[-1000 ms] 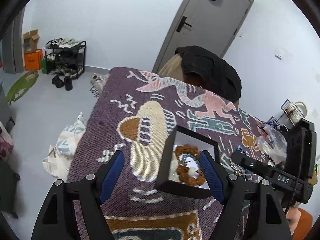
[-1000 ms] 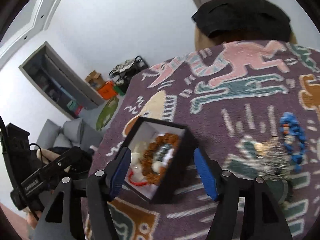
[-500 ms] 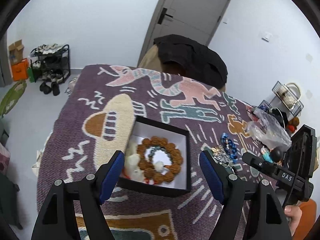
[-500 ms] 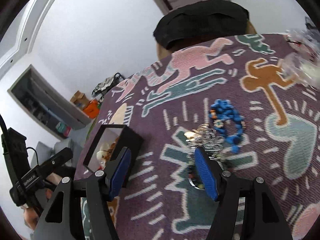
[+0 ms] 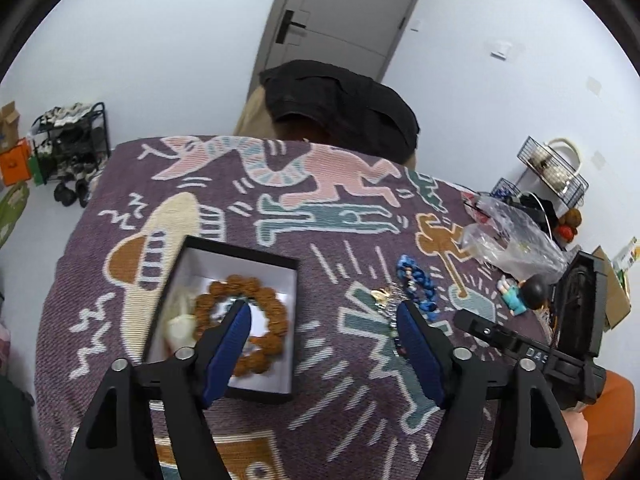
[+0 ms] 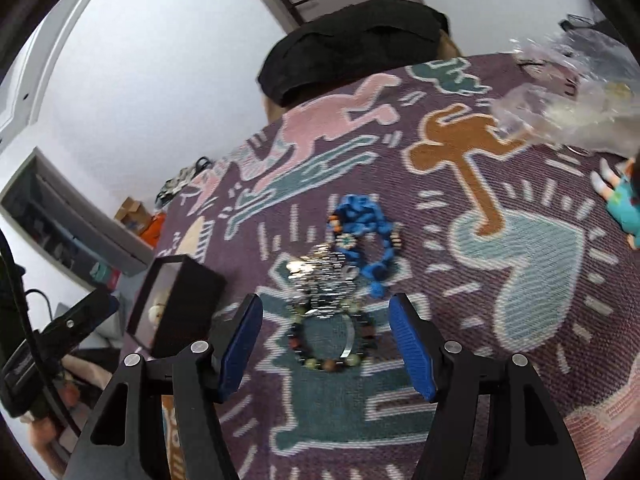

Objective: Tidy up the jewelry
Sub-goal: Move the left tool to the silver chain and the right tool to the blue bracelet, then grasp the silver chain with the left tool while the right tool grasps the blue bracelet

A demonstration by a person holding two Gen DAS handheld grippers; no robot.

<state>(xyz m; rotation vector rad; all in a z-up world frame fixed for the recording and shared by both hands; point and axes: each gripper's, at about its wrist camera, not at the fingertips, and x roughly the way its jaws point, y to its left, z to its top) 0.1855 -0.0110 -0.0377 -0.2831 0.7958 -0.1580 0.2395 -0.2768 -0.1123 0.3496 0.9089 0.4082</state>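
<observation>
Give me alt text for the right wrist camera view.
The open right gripper hovers over a dark beaded bracelet on a purple patterned rug, with silver jewelry and a blue bracelet beyond. A black box sits left.

The counter (image 5: 360, 400) wears a purple woven cloth (image 6: 500, 380) patterned with pink, teal, ochre and cream figures outlined in white; the jewelry box (image 5: 240, 250) is black outside, white inside; in it lies a rust-brown beaded bracelet (image 5: 276, 312); on the cloth, a bright blue beaded bracelet (image 6: 372, 220), a silvery chain heap (image 6: 320, 276), and a bracelet of dark, green and brown beads (image 6: 332, 356); each claw has blue pads (image 6: 412, 348) on black arms.
</observation>
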